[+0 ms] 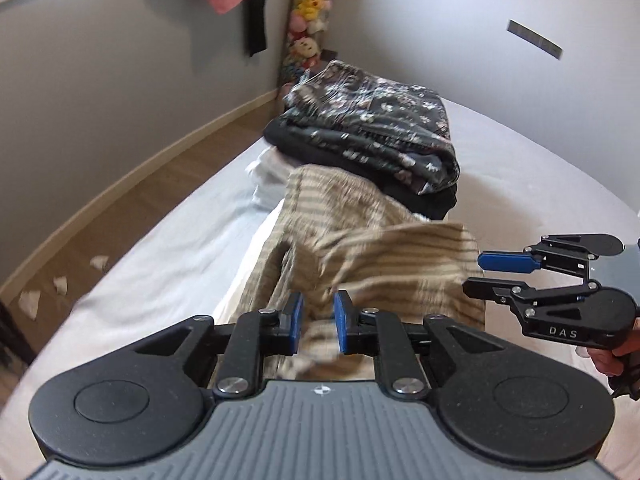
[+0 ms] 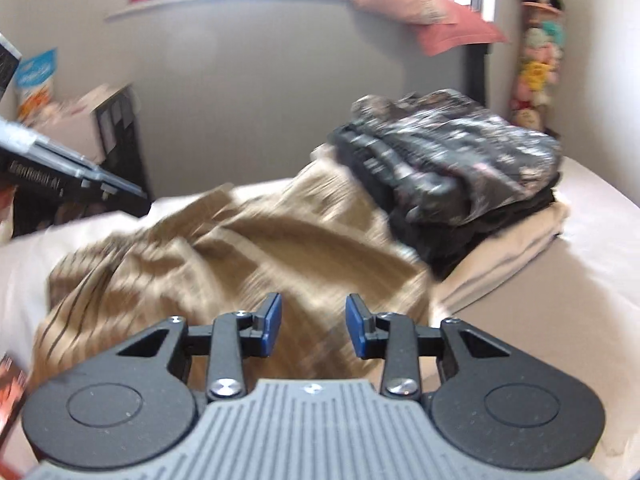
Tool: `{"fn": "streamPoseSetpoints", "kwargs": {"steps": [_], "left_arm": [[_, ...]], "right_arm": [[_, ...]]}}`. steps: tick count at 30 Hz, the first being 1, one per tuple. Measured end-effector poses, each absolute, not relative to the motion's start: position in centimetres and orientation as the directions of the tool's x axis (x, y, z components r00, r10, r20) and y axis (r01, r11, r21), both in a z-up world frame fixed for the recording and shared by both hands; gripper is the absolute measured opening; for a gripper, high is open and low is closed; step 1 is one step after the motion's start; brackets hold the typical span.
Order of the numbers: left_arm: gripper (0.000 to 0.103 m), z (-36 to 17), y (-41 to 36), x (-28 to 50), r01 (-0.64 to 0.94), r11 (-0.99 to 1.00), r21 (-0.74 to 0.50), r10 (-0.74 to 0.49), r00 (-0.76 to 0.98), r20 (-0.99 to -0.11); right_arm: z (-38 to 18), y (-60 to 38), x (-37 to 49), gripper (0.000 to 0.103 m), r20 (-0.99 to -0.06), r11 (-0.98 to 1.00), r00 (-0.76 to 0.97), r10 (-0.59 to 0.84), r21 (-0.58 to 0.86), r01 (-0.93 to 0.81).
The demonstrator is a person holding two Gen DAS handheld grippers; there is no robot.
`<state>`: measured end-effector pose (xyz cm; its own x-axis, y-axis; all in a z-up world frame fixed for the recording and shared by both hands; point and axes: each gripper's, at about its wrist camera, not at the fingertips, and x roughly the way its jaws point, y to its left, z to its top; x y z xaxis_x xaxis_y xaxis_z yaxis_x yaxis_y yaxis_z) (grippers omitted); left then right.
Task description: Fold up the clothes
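A tan striped garment (image 1: 360,248) lies crumpled on the bed, blurred by motion; it also shows in the right wrist view (image 2: 240,248). My left gripper (image 1: 319,320) is open right over its near edge, with cloth between the blue pads but not pinched. My right gripper (image 2: 314,328) is open just above the same garment; it also shows from the side in the left wrist view (image 1: 474,274), at the garment's right edge. A stack of folded clothes with a dark floral piece (image 1: 372,136) on top sits behind the garment, also seen in the right wrist view (image 2: 448,152).
The bed has a pale sheet (image 1: 160,256). A wooden floor (image 1: 132,200) with bits of white paper runs along its left side. Plush toys (image 1: 308,12) hang in the corner. A pink pillow (image 2: 440,16) lies on the window sill. Boxes and shelves (image 2: 80,152) stand at the left.
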<state>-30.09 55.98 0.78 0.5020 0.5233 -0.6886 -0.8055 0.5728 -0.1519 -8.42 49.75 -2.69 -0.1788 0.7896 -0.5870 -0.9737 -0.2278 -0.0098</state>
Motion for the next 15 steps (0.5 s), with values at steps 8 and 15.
{"fn": "streamPoseSetpoints", "kwargs": {"steps": [8,15], "left_arm": [[0.019,-1.4,60.8,-23.7,-0.739,0.667,-0.091,0.505,0.539,-0.674],[0.019,-4.9,64.7,-20.5,-0.753,0.655,-0.064,0.496,0.493,-0.715]], "right_arm": [[-4.5,54.0,-7.1,0.039,-0.552,-0.112,-0.113,0.826,0.036,-0.993],[-8.2,57.0,-5.9,0.038,-0.581,-0.086,-0.127,0.804,0.097,-0.992]]}}
